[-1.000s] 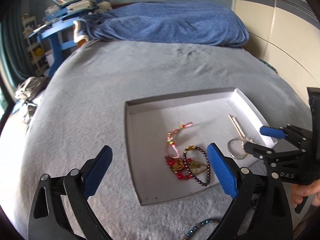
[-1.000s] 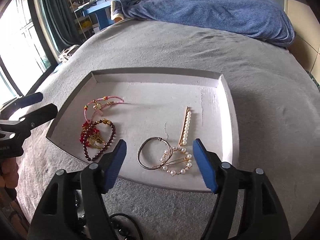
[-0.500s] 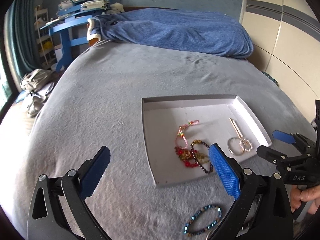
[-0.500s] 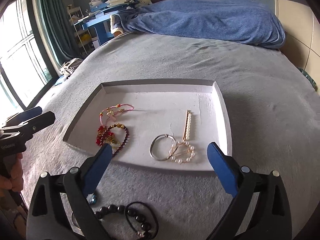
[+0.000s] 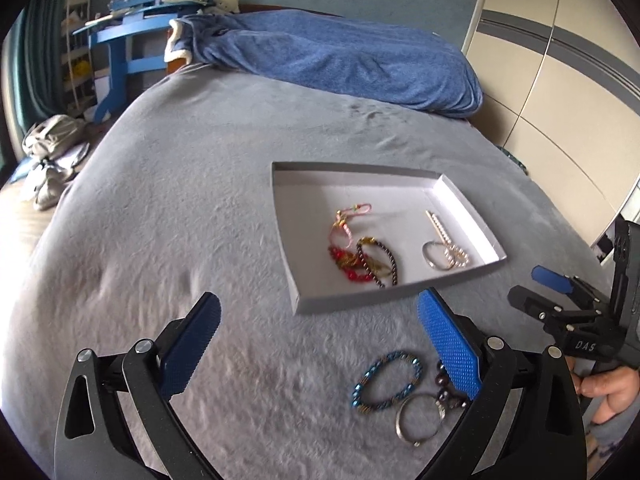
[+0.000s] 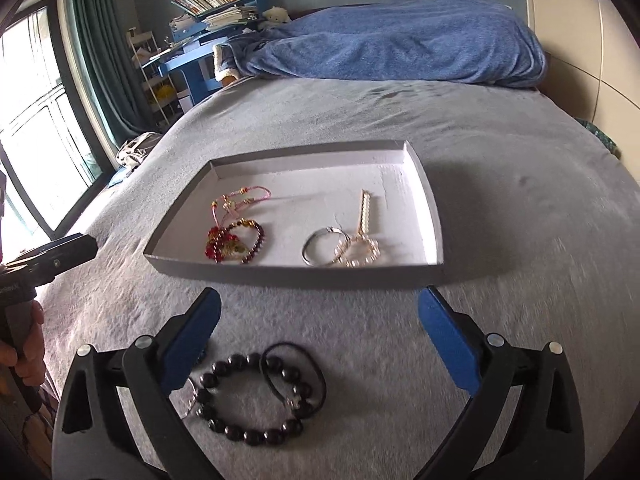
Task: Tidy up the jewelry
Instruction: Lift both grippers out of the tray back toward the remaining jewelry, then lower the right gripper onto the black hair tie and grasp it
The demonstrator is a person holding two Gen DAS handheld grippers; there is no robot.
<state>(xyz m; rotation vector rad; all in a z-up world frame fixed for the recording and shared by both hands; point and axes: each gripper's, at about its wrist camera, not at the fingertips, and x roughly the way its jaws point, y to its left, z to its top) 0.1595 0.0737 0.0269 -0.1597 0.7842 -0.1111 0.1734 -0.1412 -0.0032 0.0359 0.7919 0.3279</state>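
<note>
In the left wrist view, our left gripper (image 5: 318, 340) fills the bottom of the frame, its blue-padded jaws spread wide with only grey bedspread (image 5: 180, 200) between them. Right of centre sits the shallow grey cardboard tray (image 5: 285, 248). Inside it, from left to right, lie a pink cord bracelet (image 5: 347, 218), a red bead bracelet (image 5: 348, 266) tangled with a dark garnet bead bracelet (image 5: 386, 258), a plain silver bangle (image 5: 434, 256) and a pearl-and-gold hair clip (image 5: 438, 226). At lower right, outside the tray, a blue beaded bracelet (image 5: 387, 378) and a thin silver ring bangle (image 5: 420, 416) rest on the bedspread, just beside the gripper's right pad. At the far right edge our right hand (image 5: 608, 386) holds the other tool.

In the right wrist view, our left hand (image 6: 24, 344) shows at the left edge. Our right gripper (image 6: 320, 340) occupies the bottom; its jaws have just been opening and stand fully apart, gripping nothing. Below them, on the bedspread, a black round-bead bracelet (image 6: 240, 396) overlaps a black elastic hair tie (image 6: 296, 368). A rumpled blue blanket (image 6: 400, 40) lies along the top.
</note>
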